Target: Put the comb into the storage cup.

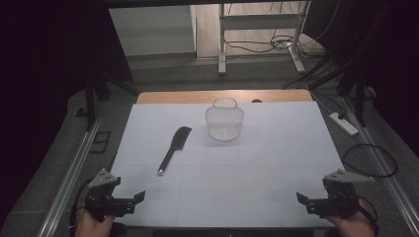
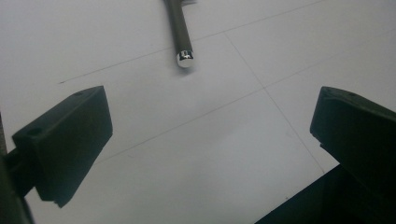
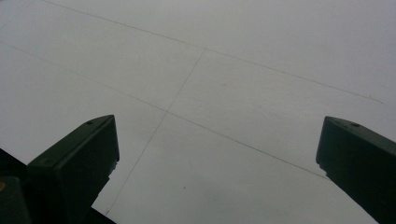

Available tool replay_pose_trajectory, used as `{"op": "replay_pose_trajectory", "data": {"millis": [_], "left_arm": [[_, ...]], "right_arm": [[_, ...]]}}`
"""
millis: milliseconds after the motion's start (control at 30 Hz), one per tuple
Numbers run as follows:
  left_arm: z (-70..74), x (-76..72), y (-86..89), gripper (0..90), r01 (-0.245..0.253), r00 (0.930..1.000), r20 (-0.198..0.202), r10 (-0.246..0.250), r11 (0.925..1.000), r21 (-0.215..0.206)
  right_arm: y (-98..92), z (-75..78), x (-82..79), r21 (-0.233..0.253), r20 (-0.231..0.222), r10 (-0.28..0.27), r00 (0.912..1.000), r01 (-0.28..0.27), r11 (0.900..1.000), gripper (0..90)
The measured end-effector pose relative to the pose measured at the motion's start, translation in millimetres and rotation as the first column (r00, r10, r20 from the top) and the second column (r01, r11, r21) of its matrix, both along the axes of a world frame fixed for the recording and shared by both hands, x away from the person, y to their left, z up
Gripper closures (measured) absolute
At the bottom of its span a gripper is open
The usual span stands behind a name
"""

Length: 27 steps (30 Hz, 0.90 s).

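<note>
A black spatula (image 1: 174,146) lies on the white table top (image 1: 247,187), left of centre, its blade toward the back and its shiny handle end (image 2: 185,59) toward me. Behind it to the right stands a clear ribbed basket (image 1: 225,121) with a hoop handle. My left gripper (image 1: 137,201) rests at the table's front left corner, open, nothing between its jaws; the handle end lies ahead of it, apart. At the front right corner my right gripper (image 1: 302,200) is open too, over bare table (image 3: 224,116).
A wooden strip (image 1: 222,96) borders the table's far edge. Metal rails (image 1: 74,168) run along both sides. A power strip (image 1: 344,123) and coiled cable (image 1: 370,159) lie on the floor at right. White desk legs (image 1: 222,44) stand beyond.
</note>
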<state>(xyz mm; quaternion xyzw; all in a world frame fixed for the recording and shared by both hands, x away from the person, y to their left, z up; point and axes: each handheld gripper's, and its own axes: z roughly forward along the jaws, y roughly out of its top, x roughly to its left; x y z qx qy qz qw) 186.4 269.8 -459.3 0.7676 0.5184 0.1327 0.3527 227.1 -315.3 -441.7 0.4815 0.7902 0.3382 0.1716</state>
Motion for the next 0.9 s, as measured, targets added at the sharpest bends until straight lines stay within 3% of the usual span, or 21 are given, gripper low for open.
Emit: {"op": "replay_pose_trajectory", "data": {"millis": [467, 900], "left_arm": [[1.7, 13.6, -3.3, 0.0, 0.011, 0.9999, -0.013, -0.011, 0.9988, 0.047], [1.5, 39.2, -7.5, 0.0, 0.020, 0.9983, -0.055, -0.017, 0.9979, 0.062]], "right_arm": [[0.9, -0.1, 0.2, -0.003, -0.004, 0.007, 1.0000, -0.007, 1.000, 0.0], [1.4, -0.3, 0.5, -0.008, -0.005, 0.015, 0.9999, -0.015, 1.000, 0.2]]}}
